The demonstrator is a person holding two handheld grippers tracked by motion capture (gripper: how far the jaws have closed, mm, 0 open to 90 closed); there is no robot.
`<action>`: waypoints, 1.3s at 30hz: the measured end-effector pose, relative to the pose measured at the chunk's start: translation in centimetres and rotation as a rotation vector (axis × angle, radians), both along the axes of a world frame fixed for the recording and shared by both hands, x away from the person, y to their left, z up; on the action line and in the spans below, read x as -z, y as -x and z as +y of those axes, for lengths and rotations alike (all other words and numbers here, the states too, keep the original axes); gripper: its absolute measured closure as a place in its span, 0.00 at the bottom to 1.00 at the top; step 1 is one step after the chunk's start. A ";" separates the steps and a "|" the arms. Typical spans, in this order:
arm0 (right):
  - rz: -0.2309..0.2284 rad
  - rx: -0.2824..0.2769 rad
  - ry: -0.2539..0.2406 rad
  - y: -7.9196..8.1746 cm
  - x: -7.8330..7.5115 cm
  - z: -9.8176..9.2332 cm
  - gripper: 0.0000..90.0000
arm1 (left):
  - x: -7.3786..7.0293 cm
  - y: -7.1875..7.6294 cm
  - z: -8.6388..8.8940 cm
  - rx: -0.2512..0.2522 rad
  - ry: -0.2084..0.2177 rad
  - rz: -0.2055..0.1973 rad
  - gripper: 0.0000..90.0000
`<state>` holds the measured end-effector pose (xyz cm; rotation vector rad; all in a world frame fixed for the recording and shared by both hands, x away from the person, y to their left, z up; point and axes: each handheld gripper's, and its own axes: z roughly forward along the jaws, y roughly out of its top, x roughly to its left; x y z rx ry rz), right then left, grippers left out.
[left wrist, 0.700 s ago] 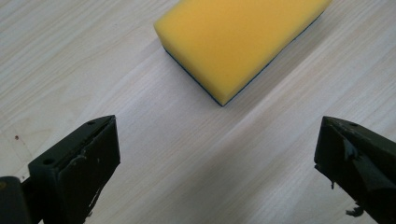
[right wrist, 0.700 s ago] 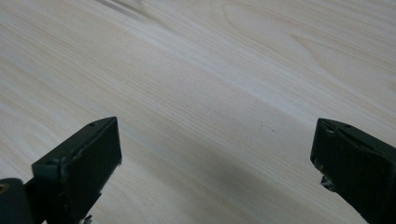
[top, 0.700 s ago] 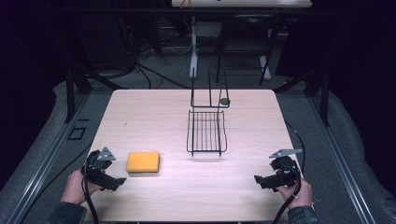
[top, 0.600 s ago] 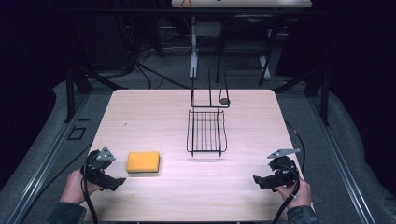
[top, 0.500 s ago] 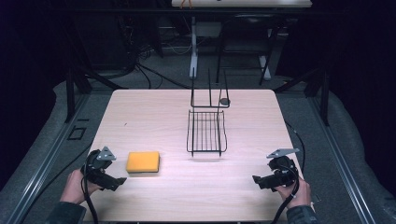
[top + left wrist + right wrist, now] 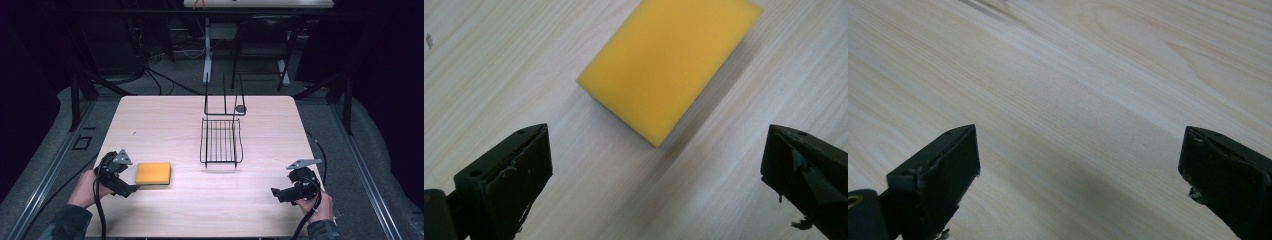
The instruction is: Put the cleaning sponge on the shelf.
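Note:
A yellow sponge lies flat on the wooden table near the front left. My left gripper sits just left of it, jaws wide open and pointed at it. In the left gripper view the sponge lies ahead of the jaws, apart from both pads. My right gripper rests at the front right of the table, held by a hand, and points left. Its jaws stand wide open over bare wood with nothing between them.
A black wire rack stands in the middle of the table, with an upright wire frame behind it and a small dark round object at that frame's right. Cables trail from both grippers off the front edge.
The right gripper has edged slightly left and toward the front edge. The left gripper and the sponge have stayed where they were.

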<state>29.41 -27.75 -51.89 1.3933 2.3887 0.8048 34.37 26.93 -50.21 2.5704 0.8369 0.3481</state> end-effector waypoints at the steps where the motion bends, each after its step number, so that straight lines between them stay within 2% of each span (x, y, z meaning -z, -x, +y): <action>1: -0.006 -0.001 0.008 0.0 0.0 0.0 0.03 | -0.2 -0.2 -0.1 0.013 0.000 0.002 0.00; 3: -0.004 0.002 -0.002 -0.1 0.0 0.0 0.03 | -0.5 -0.7 -0.5 0.037 -0.001 0.013 0.00; 5: -0.007 0.002 -0.006 -0.1 -0.1 0.0 0.03 | -0.6 -1.2 -0.9 0.058 -0.022 0.017 0.00; 12: -0.003 -0.007 -0.002 0.1 0.0 0.0 0.03 | -0.3 -2.6 -2.1 0.118 -0.055 0.047 0.00; 15: -0.006 -0.009 -0.008 0.1 -0.1 -0.1 0.03 | 0.0 -3.3 -2.6 0.138 -0.047 0.077 0.00; 20: -0.003 -0.008 -0.020 0.1 -0.1 -0.1 0.03 | 0.9 -4.3 -3.3 0.160 -0.074 0.123 0.00; 25: -0.003 -0.011 -0.018 0.1 0.0 -0.2 0.03 | 1.4 -5.1 -3.7 0.170 -0.111 0.140 0.00; 30: -0.005 -0.014 -0.014 0.2 -0.1 -0.1 0.03 | 2.1 -5.9 -3.9 0.164 -0.110 0.169 0.00; 34: -0.004 -0.012 -0.018 0.2 -0.1 -0.2 0.03 | 2.4 -6.0 -4.2 0.167 -0.132 0.177 0.01; 39: -0.003 -0.010 -0.018 0.3 -0.1 -0.2 0.03 | 2.9 -5.9 -4.4 0.172 -0.130 0.192 0.04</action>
